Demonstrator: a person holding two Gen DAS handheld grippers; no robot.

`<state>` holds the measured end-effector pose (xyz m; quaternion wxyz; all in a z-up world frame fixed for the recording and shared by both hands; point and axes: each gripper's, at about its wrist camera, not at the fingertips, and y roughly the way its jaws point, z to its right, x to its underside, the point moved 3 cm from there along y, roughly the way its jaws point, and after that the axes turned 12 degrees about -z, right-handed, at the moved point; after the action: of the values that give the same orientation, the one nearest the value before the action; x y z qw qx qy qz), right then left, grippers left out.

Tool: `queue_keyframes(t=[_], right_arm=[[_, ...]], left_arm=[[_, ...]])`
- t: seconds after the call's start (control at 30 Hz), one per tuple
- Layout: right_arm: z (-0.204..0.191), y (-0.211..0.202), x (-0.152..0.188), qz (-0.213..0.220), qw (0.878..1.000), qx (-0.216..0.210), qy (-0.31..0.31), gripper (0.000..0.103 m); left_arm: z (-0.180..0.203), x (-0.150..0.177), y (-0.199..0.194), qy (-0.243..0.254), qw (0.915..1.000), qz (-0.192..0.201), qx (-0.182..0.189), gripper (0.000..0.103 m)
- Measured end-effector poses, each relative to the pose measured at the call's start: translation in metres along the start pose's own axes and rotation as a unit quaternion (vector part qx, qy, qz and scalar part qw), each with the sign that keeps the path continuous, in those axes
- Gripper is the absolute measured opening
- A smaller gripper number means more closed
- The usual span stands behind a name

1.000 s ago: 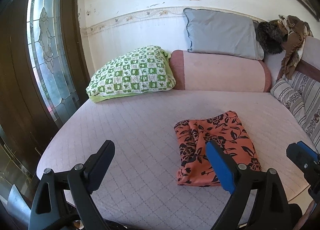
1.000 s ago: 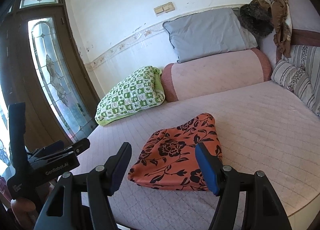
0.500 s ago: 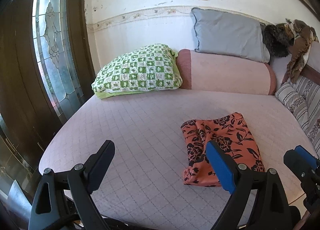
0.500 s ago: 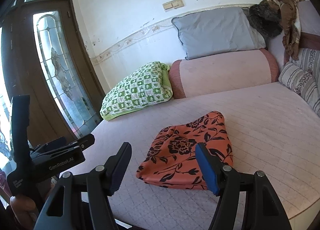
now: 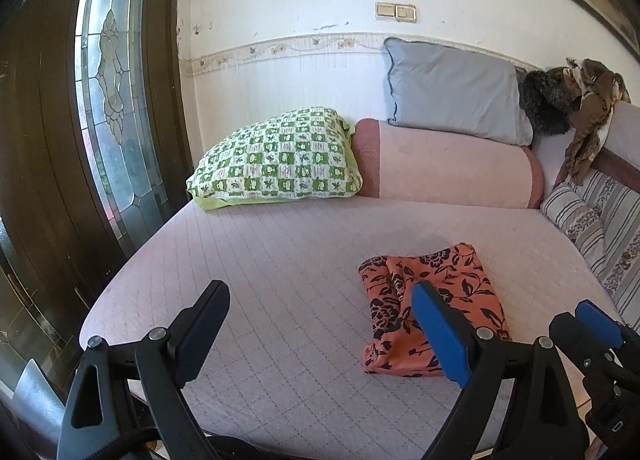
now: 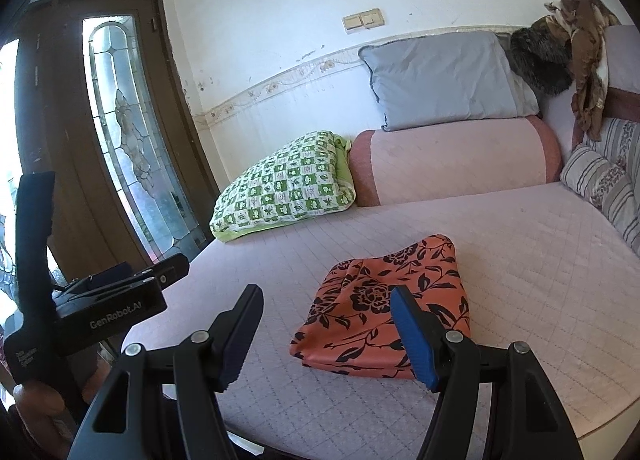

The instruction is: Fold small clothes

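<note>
An orange cloth with black flowers (image 5: 432, 296) lies folded into a small rectangle on the pink quilted bed (image 5: 280, 260); it also shows in the right wrist view (image 6: 384, 308). My left gripper (image 5: 320, 324) is open and empty, held back from the bed's front edge, left of the cloth. My right gripper (image 6: 324, 324) is open and empty, held back from the cloth's near edge. The right gripper's blue tip shows at the lower right of the left wrist view (image 5: 596, 320). The left gripper's body shows at the left of the right wrist view (image 6: 100, 300).
A green checked pillow (image 5: 280, 160), a pink bolster (image 5: 448, 168) and a grey pillow (image 5: 452, 96) lie at the back. Striped cushions (image 5: 592, 228) and a brown garment (image 5: 592, 108) are at the right. A wooden door with leaded glass (image 5: 116, 108) stands left.
Both grippers have drawn back and up from the bed, so the folded cloth looks smaller and farther. The cloth has not moved. Both grippers stay open.
</note>
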<state>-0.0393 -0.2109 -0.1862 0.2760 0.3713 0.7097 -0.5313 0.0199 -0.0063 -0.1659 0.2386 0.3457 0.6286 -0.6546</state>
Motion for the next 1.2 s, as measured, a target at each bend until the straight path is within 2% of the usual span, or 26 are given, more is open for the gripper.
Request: queue_keyframes(t=[0.63,0.93,1.2], right_arm=[[-0.019,-0.053,-0.028,0.046,0.999,0.014,-0.012,0.07],[-0.024,-0.064,-0.05,0.056,0.998,0.019,-0.014,0.07],[-0.026,-0.075,-0.059,0.058,0.998,0.017,-0.012,0.07]], left_arm=[[-0.006,-0.03,-0.066,-0.007,0.9983,0.057,0.005,0.092],[-0.007,-0.062,-0.085,-0.01,0.9968,0.079,0.005,0.092],[0.002,-0.073,-0.105,-0.005,0.9955,0.095,0.006,0.093]])
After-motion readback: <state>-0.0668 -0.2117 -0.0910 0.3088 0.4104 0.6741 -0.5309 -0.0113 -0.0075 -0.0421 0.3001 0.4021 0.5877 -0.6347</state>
